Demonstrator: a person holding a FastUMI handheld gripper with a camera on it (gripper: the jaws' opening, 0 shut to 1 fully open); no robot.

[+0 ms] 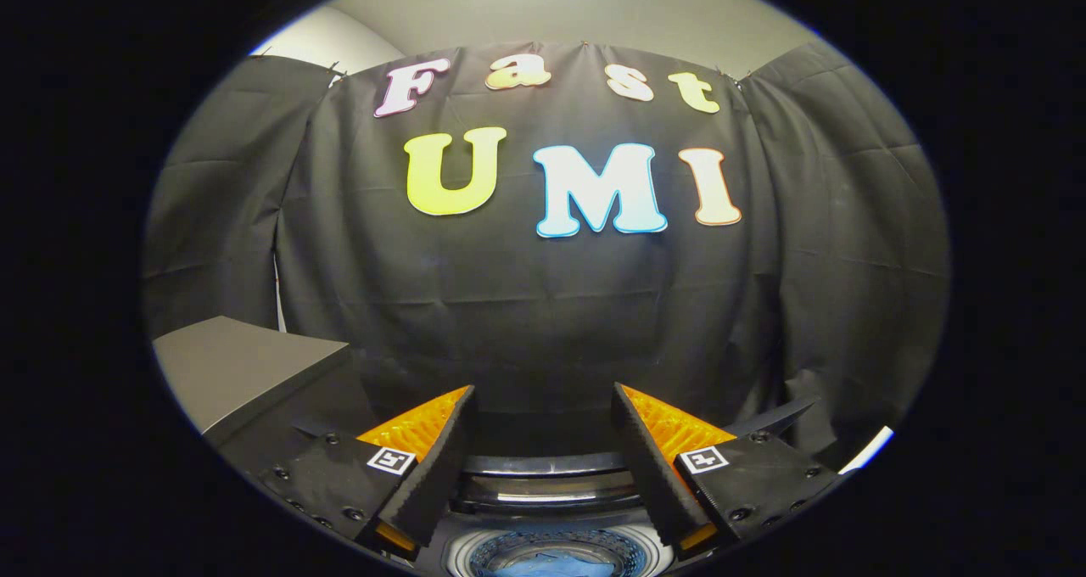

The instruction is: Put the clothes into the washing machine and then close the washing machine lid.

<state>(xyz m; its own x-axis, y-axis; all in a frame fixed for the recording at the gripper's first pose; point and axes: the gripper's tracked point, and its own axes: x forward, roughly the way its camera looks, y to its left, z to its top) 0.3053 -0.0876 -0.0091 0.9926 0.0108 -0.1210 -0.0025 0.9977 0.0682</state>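
Note:
My gripper (pixel 543 388) is open, with a wide gap and nothing between its fingers. It hangs above the washing machine (pixel 547 496), whose round drum opening (pixel 475 556) lies below, between the fingers. Blue clothes (pixel 551 565) lie inside the drum. A dark glossy band, the machine's back rim or its raised lid (pixel 543 467), runs just beyond the opening; I cannot tell which it is.
A grey flat-topped box (pixel 242 369) stands to the left of the machine, beside the left finger. The black cloth wall (pixel 543 322) hangs close behind the machine. A white edge (pixel 867 450) shows low on the right.

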